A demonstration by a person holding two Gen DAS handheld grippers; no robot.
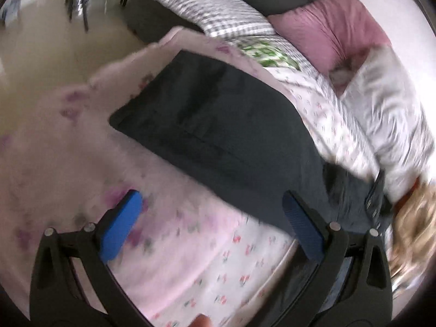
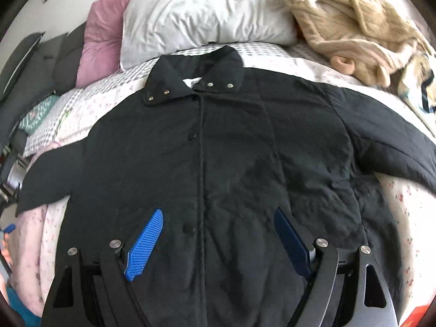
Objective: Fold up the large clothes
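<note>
A large black quilted jacket lies front-up and buttoned on the bed, collar toward the pillows, both sleeves spread out sideways. My right gripper is open and empty, hovering over the jacket's lower front near the button placket. My left gripper is open and empty above the floral bedding, just short of the jacket's left sleeve, which reaches toward the bed's edge. The left wrist view is blurred.
A white pillow and a pink pillow lie behind the collar. A beige garment is heaped at the back right. A checked cushion and the floor lie beyond the bed's left side.
</note>
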